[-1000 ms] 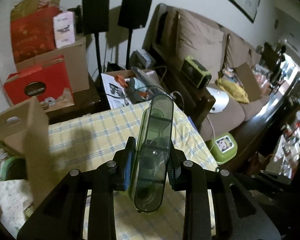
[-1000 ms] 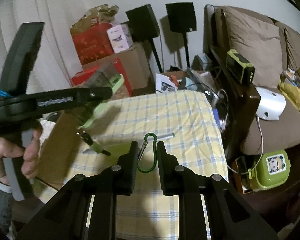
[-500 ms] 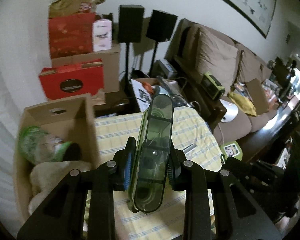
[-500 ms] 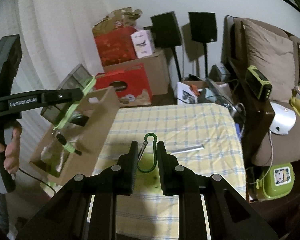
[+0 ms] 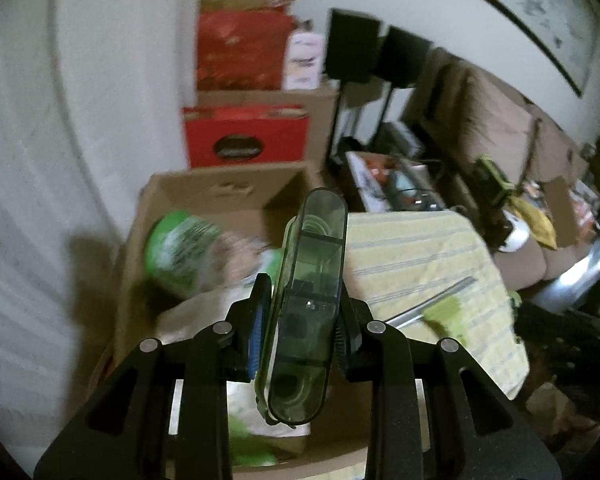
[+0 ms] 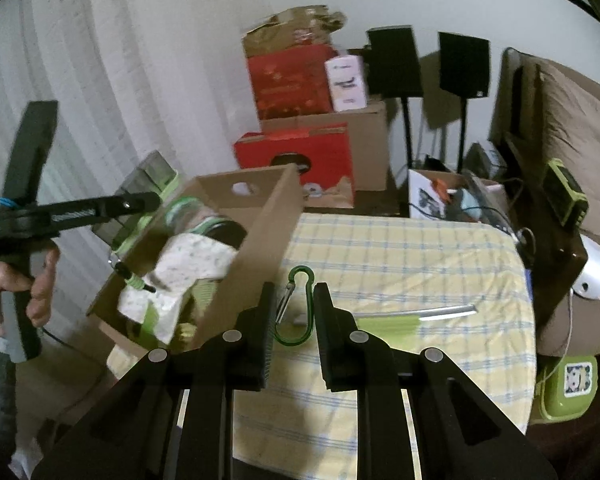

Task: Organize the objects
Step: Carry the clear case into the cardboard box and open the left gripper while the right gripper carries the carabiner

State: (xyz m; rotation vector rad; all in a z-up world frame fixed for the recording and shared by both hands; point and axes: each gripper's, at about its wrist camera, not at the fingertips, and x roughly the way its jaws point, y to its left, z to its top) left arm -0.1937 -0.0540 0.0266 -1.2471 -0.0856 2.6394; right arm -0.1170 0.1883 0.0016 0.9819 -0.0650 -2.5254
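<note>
My left gripper (image 5: 303, 292) is shut on a long, dark translucent green case (image 5: 306, 280) and holds it over an open cardboard box (image 5: 220, 188). Inside the box lie a green-lidded jar (image 5: 180, 248) and a white cloth (image 6: 188, 268). In the right wrist view the same case (image 6: 140, 184) hangs at the box's left side, with a hand (image 6: 32, 288) on the gripper's handle. My right gripper (image 6: 294, 296) is shut on a green carabiner (image 6: 296, 308), above the yellow checked tablecloth (image 6: 400, 248) just right of the box wall (image 6: 260, 248).
A metal rod with a green part (image 6: 420, 314) lies on the cloth at the right. Red boxes (image 6: 296, 160) and two speakers on stands (image 6: 394, 60) stand behind the table. A sofa (image 6: 572, 128) and a green container (image 6: 568, 384) on the floor are at the right.
Both grippers have swung left. The left one, with the case, went from above the tablecloth to above the open box. The right one, with the carabiner, now sits beside the box wall.
</note>
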